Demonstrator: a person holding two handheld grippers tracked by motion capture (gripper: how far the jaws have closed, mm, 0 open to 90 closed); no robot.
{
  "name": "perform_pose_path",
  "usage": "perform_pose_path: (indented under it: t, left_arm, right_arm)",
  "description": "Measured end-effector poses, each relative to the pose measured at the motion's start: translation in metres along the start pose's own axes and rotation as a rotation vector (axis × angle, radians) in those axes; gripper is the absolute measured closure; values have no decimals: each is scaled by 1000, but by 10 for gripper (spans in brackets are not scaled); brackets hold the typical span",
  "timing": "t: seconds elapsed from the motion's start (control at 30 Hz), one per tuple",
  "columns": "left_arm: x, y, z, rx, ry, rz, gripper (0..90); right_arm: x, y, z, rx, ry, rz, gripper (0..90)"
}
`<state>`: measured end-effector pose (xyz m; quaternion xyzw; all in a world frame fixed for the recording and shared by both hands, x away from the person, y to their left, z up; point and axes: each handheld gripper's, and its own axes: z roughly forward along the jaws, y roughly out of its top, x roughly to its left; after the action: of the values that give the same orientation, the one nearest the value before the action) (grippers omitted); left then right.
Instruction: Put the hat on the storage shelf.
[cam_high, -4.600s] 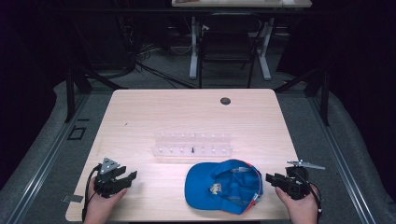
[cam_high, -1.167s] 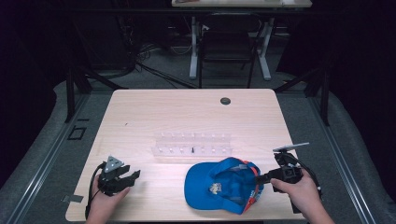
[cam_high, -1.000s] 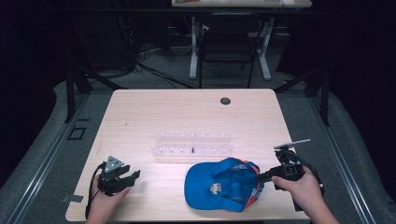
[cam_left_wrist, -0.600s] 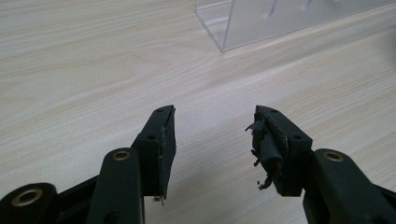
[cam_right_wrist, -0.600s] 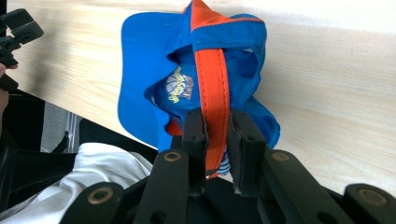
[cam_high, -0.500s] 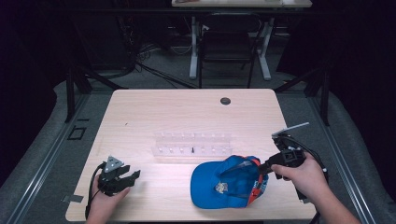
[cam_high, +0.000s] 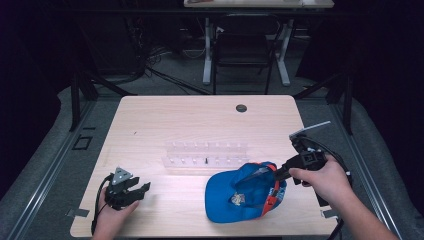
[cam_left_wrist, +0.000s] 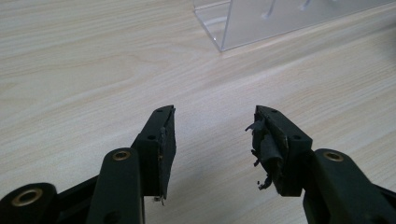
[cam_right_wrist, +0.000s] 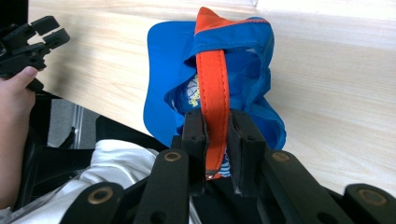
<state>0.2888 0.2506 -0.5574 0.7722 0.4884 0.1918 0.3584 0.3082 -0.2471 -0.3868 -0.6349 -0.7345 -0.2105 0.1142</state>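
I see the blue baseball cap (cam_high: 235, 197) lying upside down near the front right of the wooden table (cam_high: 200, 125), its back edge lifted off the surface where its orange strap (cam_right_wrist: 214, 109) is pinched in my right gripper (cam_right_wrist: 217, 140).

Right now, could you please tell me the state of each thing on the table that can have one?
Blue cap: upside down, its back edge lifted off the table, brim on the wood.
Orange strap: pinched between the right tool's jaws.
Right tool: shut on the strap.
Left tool: open, nothing between its jaws, resting low over the table.
Clear rack: upright, untouched, behind the cap.
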Motion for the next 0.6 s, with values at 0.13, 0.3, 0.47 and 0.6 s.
perform_pose_path:
  t: [0.13, 0.3, 0.47, 0.6]
  left_arm:
    - [0, 0, 0, 1, 0, -2, 493]
    - [0, 0, 0, 1, 1, 0, 493]
    - [0, 0, 0, 1, 1, 1, 493]
    - [0, 0, 0, 2, 0, 3, 493]
  right_arm:
    - [2, 3, -7, 3, 3, 5, 778]
    - [6, 5, -13, -9, 2, 24, 778]
    - [8, 8, -23, 8, 29, 12, 778]
    - [12, 10, -26, -17, 78, 53, 778]
